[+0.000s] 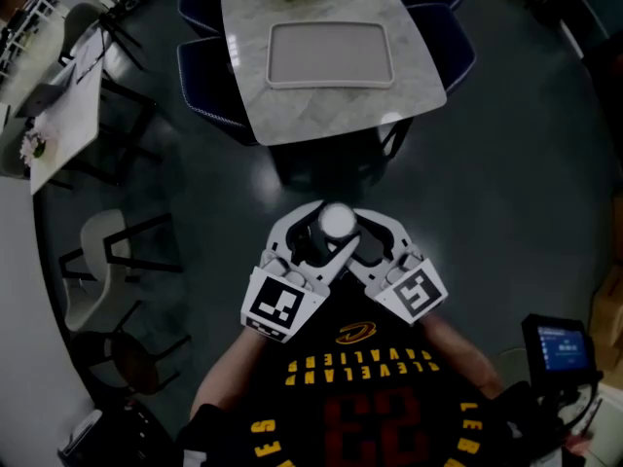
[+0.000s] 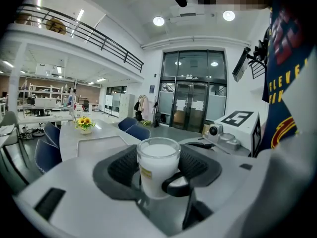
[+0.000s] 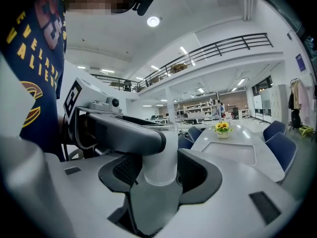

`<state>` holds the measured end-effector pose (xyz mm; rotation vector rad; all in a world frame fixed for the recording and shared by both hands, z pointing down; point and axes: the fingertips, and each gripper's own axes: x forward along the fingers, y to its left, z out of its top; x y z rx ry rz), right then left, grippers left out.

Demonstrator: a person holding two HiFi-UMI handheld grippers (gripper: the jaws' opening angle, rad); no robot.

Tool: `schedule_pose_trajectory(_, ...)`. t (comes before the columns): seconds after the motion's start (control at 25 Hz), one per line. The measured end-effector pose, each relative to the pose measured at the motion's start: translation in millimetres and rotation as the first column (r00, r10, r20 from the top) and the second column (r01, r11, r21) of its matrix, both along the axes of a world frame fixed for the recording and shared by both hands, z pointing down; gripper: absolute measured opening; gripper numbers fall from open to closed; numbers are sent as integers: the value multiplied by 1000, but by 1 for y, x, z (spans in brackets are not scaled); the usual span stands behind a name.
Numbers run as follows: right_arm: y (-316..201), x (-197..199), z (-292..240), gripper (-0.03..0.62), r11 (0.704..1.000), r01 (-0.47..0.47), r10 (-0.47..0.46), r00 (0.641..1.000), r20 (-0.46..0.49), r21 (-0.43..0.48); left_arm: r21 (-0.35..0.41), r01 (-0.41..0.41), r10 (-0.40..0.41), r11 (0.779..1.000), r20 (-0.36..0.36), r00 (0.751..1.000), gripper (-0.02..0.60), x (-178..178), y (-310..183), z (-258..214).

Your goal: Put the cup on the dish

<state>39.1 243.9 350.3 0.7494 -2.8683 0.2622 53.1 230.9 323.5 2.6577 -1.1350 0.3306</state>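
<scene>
Cup [image 2: 157, 166] held upright near the person's chest, well apart from dish [image 1: 331, 54] — left gripper [image 1: 313, 235] and right gripper [image 1: 360, 235] both clamped on its wall. Judged rigid, smooth, breakable — hold mid-wall, level.

You stand on a dark floor [image 1: 506, 193] facing a marble counter [image 1: 321, 115] ringed by blue chairs [image 1: 206, 81], with glass doors [image 2: 193, 105] beyond.

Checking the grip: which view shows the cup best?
Left gripper view: the cup shows nearly whole between the jaws. Right gripper view: the left gripper partly covers it. Head view: only its top.
</scene>
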Motion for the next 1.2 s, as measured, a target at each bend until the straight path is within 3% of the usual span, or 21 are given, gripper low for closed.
schedule_pose_trajectory(0.56, -136, -68, -2, 218, 997, -70, 69, 997, -15, -16, -14, -83, 82, 996, -21, 996, 265, -67, -136, -3)
schedule_pose_trajectory(0.8, -172, -92, -7, 218, 996, -90, 90, 996, -22, -16, -8, -107, 106, 994, -38, 994, 265, -91, -171, -8)
schedule_pose_trajectory(1.2, -223, -93, 4, 218, 993, -115, 115, 993, -15, -35, -22, -143, 142, 990, -44, 989, 265, -91, -221, 4)
